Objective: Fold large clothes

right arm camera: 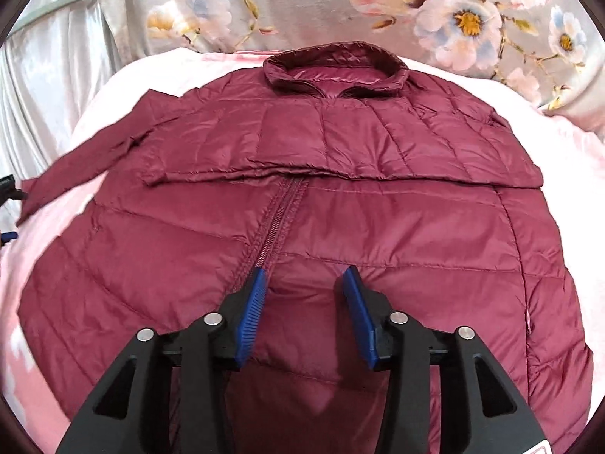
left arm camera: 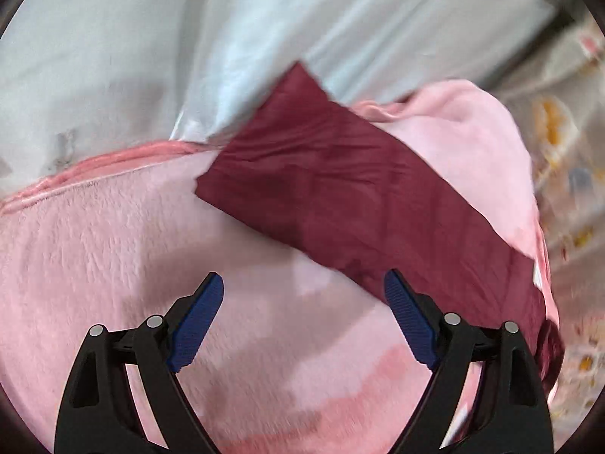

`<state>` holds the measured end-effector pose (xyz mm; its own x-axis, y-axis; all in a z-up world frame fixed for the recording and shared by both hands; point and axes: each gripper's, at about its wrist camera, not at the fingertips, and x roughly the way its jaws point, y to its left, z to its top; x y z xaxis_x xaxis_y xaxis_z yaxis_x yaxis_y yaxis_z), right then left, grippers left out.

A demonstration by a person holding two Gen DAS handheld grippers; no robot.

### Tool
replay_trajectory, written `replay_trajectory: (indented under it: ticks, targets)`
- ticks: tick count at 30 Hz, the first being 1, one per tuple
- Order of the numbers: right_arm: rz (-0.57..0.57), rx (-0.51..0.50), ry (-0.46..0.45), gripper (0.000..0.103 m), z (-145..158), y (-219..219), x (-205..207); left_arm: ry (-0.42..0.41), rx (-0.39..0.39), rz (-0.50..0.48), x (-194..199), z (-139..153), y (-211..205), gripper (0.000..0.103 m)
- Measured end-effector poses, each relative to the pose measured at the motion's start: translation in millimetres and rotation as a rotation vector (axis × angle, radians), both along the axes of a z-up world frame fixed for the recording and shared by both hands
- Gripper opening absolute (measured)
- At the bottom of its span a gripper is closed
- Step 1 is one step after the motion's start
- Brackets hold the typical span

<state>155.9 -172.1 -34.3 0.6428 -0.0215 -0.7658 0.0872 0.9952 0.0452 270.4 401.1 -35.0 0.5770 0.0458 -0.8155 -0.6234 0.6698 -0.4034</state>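
Note:
A maroon quilted puffer jacket (right arm camera: 340, 196) lies front up on a pink fleece blanket (right arm camera: 113, 87), collar at the far side, zipper down the middle. One sleeve is folded across the chest; the other sleeve stretches out to the left. My right gripper (right arm camera: 304, 283) is open and empty just above the jacket's lower front, by the zipper. In the left wrist view that outstretched sleeve (left arm camera: 340, 189) lies across the blanket (left arm camera: 94, 265). My left gripper (left arm camera: 302, 291) is wide open and empty, just short of the sleeve.
A pale satin sheet (left arm camera: 151, 38) lies beyond the blanket's edge. A floral bedcover (right arm camera: 453, 11) lies beyond the jacket's collar. The tip of the left gripper shows at the left edge of the right wrist view (right arm camera: 9, 189).

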Motion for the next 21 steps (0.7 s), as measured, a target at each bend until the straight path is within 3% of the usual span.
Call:
replay_trajectory:
  ticks: [1,2,5,6,7,13,17,21]
  targets:
    - [-0.003,-0.005,0.001,0.047,-0.8,0.0,0.5,0.0,-0.014,0.014,3.6,-4.3,2.9,0.077]
    - [-0.005,-0.005,0.002,0.048,-1.8,-0.6,0.4,0.0,0.003,0.024,5.7,-5.3,1.9,0.067]
    - [-0.012,0.011,0.001,0.05,-3.4,-3.7,-0.5,-0.011,0.047,-0.013,22.3,-3.0,-10.1,0.023]
    - [-0.014,0.014,0.002,0.051,-3.7,-4.3,-0.3,-0.017,0.039,-0.028,27.2,-1.9,-14.0,0.011]
    - [-0.015,0.015,0.001,0.051,-3.8,-4.2,-0.3,-0.023,0.034,-0.04,31.8,-1.3,-13.1,0.007]
    - [-0.016,0.029,-0.005,0.052,-3.8,-6.5,-1.7,-0.11,0.122,-0.165,60.1,46.9,-71.4,0.001]
    - [-0.016,0.055,-0.009,0.052,-3.8,-9.9,-2.4,-0.228,0.217,-0.347,66.9,105.5,-159.0,0.0]
    - [-0.017,0.085,-0.016,0.052,-3.3,-12.7,-3.4,-0.326,0.258,-0.552,58.6,141.8,-259.4,0.0]
